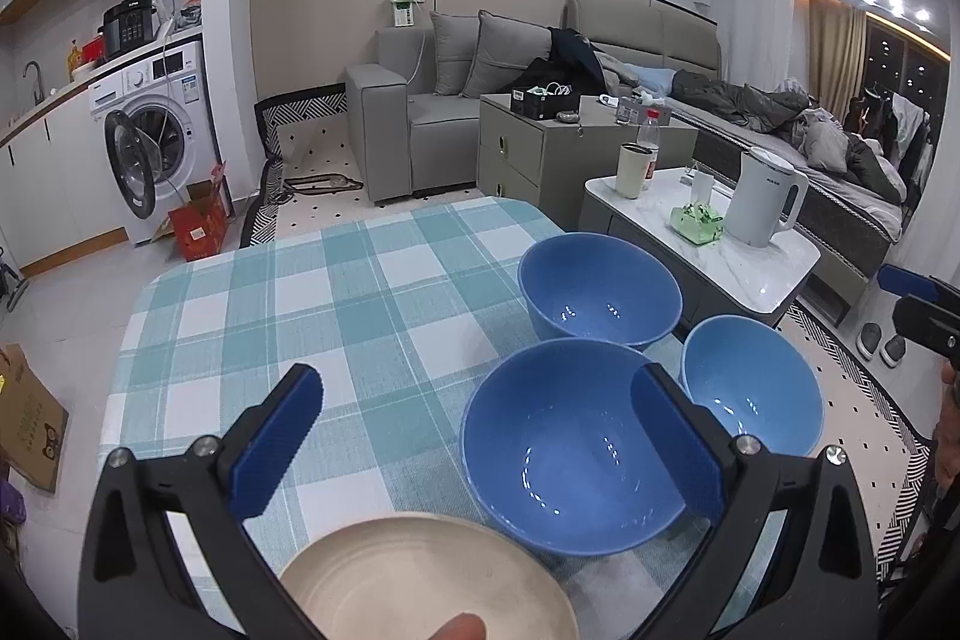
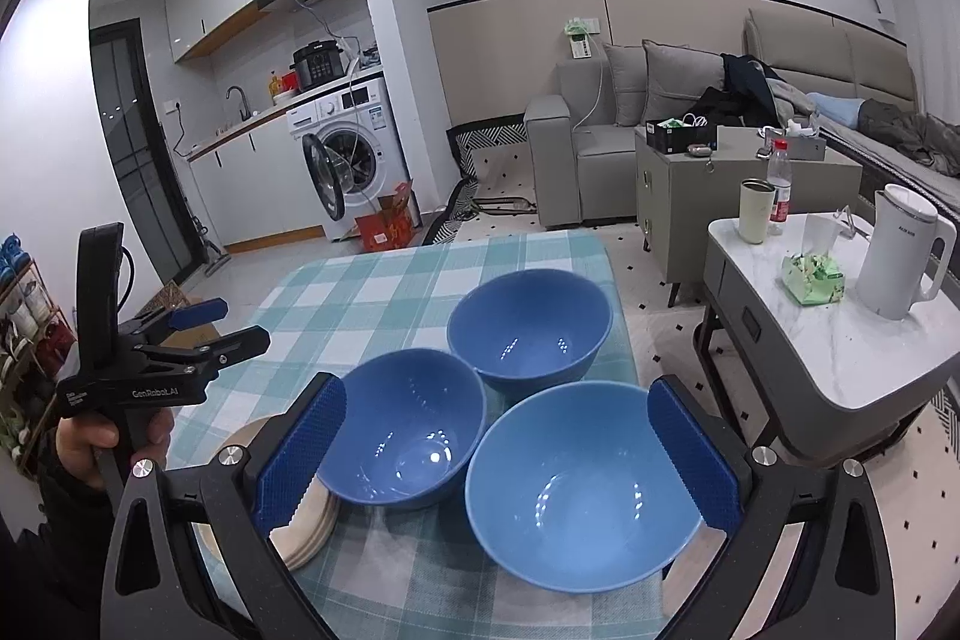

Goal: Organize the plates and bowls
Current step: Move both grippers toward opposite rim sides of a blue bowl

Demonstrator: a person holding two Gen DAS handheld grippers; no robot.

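Observation:
Three blue bowls stand close together on the checked table [image 1: 300,310]: a far bowl [image 1: 600,286] [image 2: 528,322], a middle bowl [image 1: 570,448] [image 2: 408,424] and a lighter bowl [image 1: 750,388] [image 2: 582,478] at the right edge. A stack of beige plates [image 1: 426,580] [image 2: 306,526] lies at the near left, touching the middle bowl. My left gripper [image 1: 480,430] [image 2: 240,319] hovers open above the plates and the middle bowl. My right gripper [image 2: 498,448] [image 1: 900,301] hangs open over the lighter bowl. Neither holds anything.
A white marble side table [image 2: 840,370] to the right carries a kettle [image 2: 900,250], a cup, a bottle and a green tissue pack. Beyond are a grey sofa [image 1: 420,100], a washing machine [image 1: 156,118] and a red box [image 1: 201,226] on the floor. A hand [image 2: 90,436] grips the left tool.

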